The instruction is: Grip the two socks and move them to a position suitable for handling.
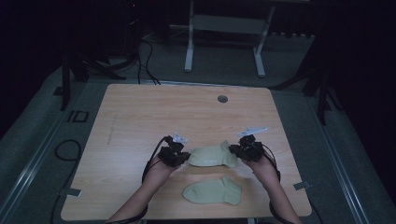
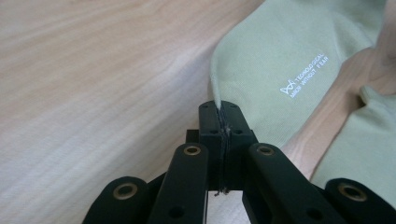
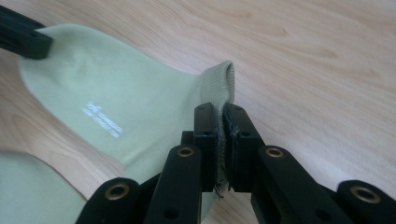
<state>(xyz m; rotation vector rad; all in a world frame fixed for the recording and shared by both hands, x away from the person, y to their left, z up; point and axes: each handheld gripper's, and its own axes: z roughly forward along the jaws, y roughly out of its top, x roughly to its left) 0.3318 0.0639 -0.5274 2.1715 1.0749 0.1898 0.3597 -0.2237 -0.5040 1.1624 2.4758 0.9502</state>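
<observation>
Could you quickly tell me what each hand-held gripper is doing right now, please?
Left hand-held gripper: shut on the toe end of the far sock.
Right hand-held gripper: shut on the same sock's cuff.

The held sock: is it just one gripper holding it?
No, the left gripper pinches the held sock at its toe, and the right gripper pinches its cuff.
</observation>
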